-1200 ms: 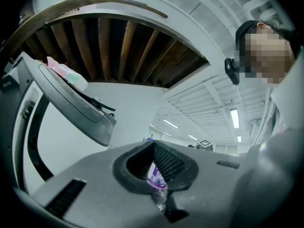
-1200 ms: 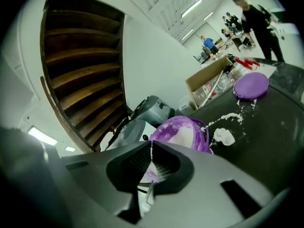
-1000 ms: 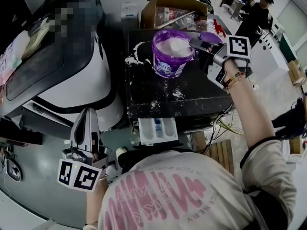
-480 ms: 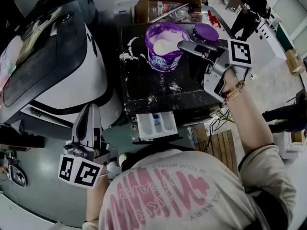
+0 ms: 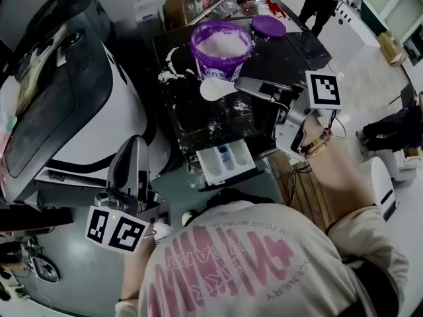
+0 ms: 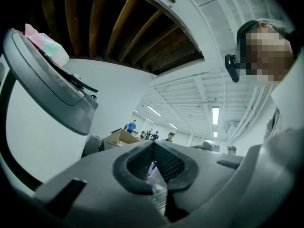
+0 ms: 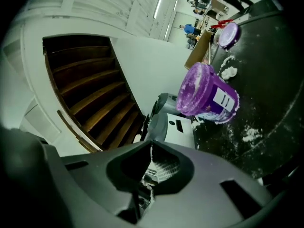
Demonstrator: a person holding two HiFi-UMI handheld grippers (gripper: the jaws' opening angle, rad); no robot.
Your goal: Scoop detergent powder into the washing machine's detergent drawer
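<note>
The tub [image 5: 221, 61] and scoop [image 5: 215, 89] are smooth plastic, the tabletop [image 5: 297, 50] matt, gritty with powder [image 5: 168, 76].

Left tongs [image 5: 137, 145]: jaws together, pointing level, arm held low. Right tongs [image 5: 241, 83] — jaws clamped on scoop [image 5: 215, 88] handle, forearm extended, level.

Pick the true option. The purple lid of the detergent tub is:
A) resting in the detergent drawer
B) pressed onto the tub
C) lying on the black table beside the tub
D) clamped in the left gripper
C: in the head view the purple lid lies flat on the black table beside the tub, which stands open with its white powder showing.
</note>
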